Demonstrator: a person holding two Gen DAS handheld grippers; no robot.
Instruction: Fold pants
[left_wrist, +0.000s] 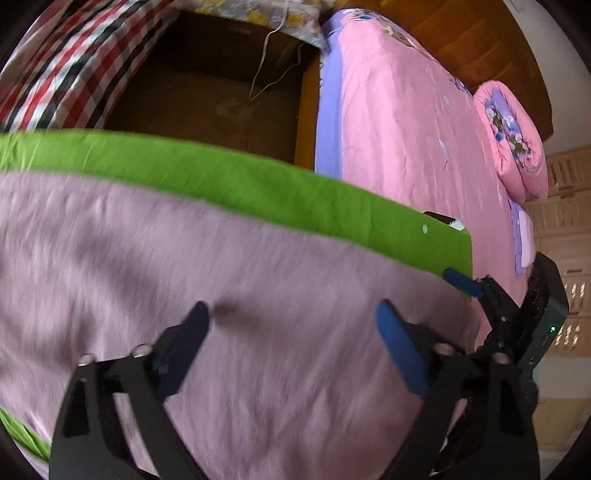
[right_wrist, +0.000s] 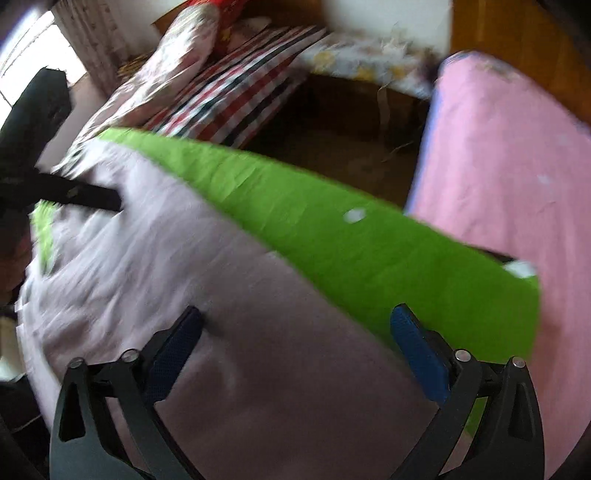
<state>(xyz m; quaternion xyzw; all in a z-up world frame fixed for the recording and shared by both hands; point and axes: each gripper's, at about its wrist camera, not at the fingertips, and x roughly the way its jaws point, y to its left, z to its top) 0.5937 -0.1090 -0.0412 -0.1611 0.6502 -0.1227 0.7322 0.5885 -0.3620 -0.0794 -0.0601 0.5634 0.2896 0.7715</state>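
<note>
Pale mauve pants (left_wrist: 229, 280) lie spread flat on a green cloth (left_wrist: 258, 184). They also show in the right wrist view (right_wrist: 229, 295) on the same green cloth (right_wrist: 332, 236). My left gripper (left_wrist: 291, 317) is open and empty, just above the pants. My right gripper (right_wrist: 295, 321) is open and empty above the pants near their right edge. In the left wrist view the right gripper's blue fingertip (left_wrist: 461, 282) shows at the pants' right edge. In the right wrist view the left gripper's black finger (right_wrist: 85, 195) reaches over the pants at the left.
A pink bedspread (left_wrist: 406, 122) lies to the right with a rolled pink quilt (left_wrist: 513, 144) on it. A red, black and white checked blanket (left_wrist: 70, 62) lies at the far left. A dark gap with a cord (left_wrist: 258, 74) runs between the beds.
</note>
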